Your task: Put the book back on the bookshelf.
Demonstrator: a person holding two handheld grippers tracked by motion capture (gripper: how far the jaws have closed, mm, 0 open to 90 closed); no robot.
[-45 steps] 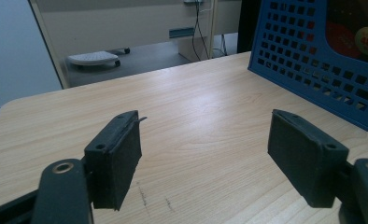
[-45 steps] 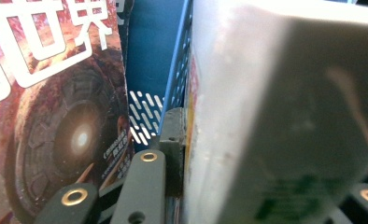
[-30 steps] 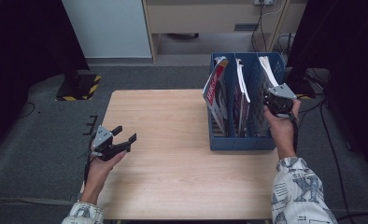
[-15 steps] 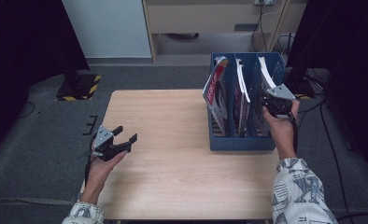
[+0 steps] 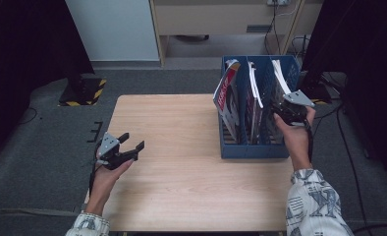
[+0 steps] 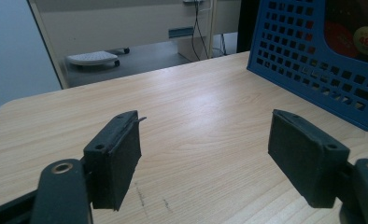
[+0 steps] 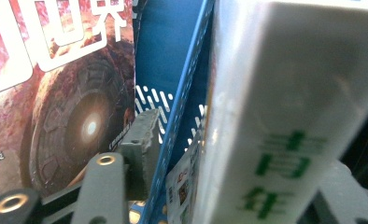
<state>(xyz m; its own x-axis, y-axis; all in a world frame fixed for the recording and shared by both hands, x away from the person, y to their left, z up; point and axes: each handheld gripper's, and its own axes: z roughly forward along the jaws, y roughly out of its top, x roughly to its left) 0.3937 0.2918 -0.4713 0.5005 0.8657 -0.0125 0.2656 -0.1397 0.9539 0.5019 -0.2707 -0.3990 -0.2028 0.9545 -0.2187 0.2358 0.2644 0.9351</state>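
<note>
While the right gripper [image 5: 286, 109] sits at the right slot of the blue perforated plastic file rack [image 5: 253, 147], its jaws have just been opening around the white-spined magazine [image 7: 271, 116] and a blue divider, one pad beside the red-covered magazine [image 7: 56, 93]. Wide room lies on the pale wooden table [image 5: 181, 167], where the left gripper [image 5: 132, 143] hovers level near the left edge, jaws wide and empty. Grey carpet surrounds it.

Left gripper [image 5: 132, 149] open — right gripper [image 5: 281, 109] seemingly opening.
</note>
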